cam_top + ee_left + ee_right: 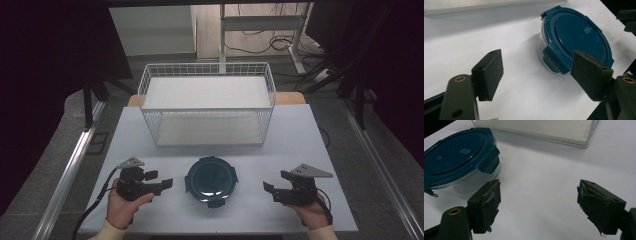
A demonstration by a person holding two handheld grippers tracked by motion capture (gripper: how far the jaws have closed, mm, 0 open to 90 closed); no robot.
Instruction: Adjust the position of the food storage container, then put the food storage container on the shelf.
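Observation:
A round clear container with a dark teal clip-on lid [211, 180] sits on the white table near the front edge, between my two grippers. My left gripper [161, 180] is held just left of it and points at it, jaws open and empty. In the left gripper view the container [574, 35] lies ahead and to the right of the open gripper [537, 70]. My right gripper [276, 184] stands a short way right of the container, open, with nothing between its fingers. In the right gripper view the container [456, 155] is at the upper left, beyond the open gripper [540, 205].
A white wire basket with two shelf levels [207, 70] stands at the back of the table [300, 135], its open front toward me. Bare tabletop lies between basket and container. Metal rails run along both sides of the table on the floor.

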